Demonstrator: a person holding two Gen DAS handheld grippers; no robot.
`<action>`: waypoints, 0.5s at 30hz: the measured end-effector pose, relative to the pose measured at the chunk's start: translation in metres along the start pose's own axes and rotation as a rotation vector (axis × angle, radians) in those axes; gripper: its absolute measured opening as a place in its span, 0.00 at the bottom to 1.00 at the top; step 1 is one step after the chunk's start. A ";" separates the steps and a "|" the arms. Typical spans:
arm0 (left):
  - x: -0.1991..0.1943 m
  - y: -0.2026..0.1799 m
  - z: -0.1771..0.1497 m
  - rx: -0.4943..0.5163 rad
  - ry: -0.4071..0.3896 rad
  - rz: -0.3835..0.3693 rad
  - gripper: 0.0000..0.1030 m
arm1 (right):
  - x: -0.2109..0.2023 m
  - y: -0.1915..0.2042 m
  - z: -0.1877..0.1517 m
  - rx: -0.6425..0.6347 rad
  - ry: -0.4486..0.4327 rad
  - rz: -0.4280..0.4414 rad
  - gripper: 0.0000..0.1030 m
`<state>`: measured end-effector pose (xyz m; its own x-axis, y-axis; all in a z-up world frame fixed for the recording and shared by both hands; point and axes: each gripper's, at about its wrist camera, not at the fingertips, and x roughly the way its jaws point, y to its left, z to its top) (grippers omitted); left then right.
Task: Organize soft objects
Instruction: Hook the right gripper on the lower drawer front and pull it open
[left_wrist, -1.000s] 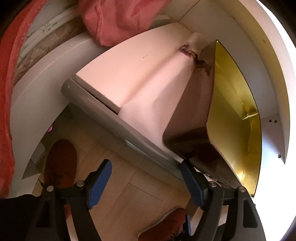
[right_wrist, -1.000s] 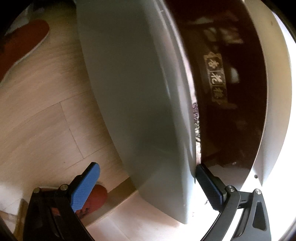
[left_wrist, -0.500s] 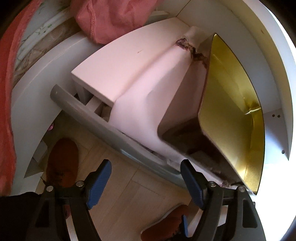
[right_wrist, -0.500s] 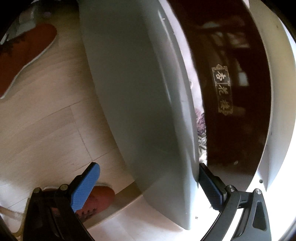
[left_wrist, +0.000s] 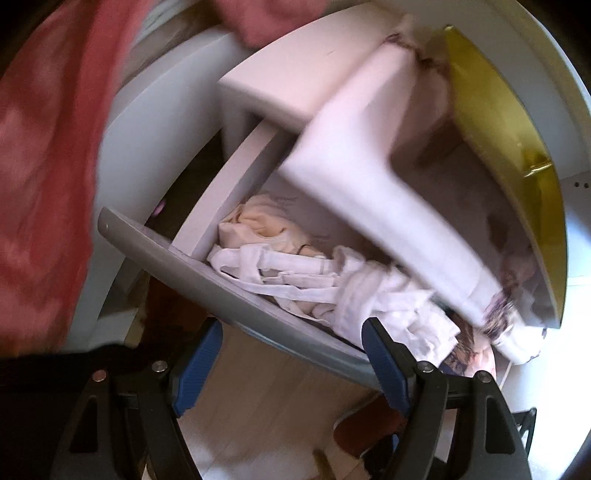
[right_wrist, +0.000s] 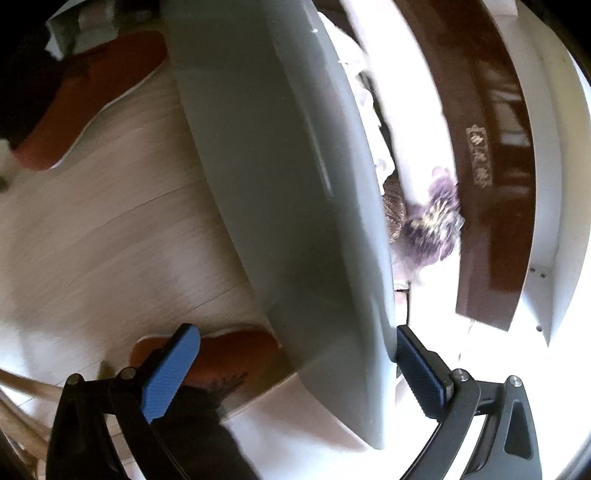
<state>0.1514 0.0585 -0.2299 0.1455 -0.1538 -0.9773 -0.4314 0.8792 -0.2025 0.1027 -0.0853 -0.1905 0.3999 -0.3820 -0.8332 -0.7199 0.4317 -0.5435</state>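
A grey-fronted drawer stands pulled out of a white cabinet. White garments and a cream one lie crumpled inside it. A purple patterned cloth shows at the drawer's right end. My left gripper is open and empty, just in front of the drawer front. My right gripper is open with the drawer front between its fingers; its right pad lies against the front's inner edge.
A dark brown box with a gold inside stands on the white cabinet top. A pink-red cloth hangs at left. Brown slippers lie on the pale wood floor.
The drawer has slid out toward me, exposing the garments inside. Both grippers have moved back with it and stay open.
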 end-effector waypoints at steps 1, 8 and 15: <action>0.000 0.005 -0.004 -0.008 0.007 0.009 0.76 | -0.007 0.002 0.000 -0.007 0.012 -0.006 1.00; -0.021 0.006 -0.033 0.021 0.000 0.085 0.76 | -0.023 0.020 0.000 -0.034 0.074 0.005 1.00; -0.043 0.016 -0.047 0.024 0.029 0.116 0.76 | -0.043 0.021 0.001 -0.035 0.104 0.068 1.00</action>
<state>0.0969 0.0579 -0.1936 0.0694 -0.0632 -0.9956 -0.4227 0.9021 -0.0868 0.0708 -0.0584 -0.1663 0.2900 -0.4364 -0.8517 -0.7634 0.4312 -0.4809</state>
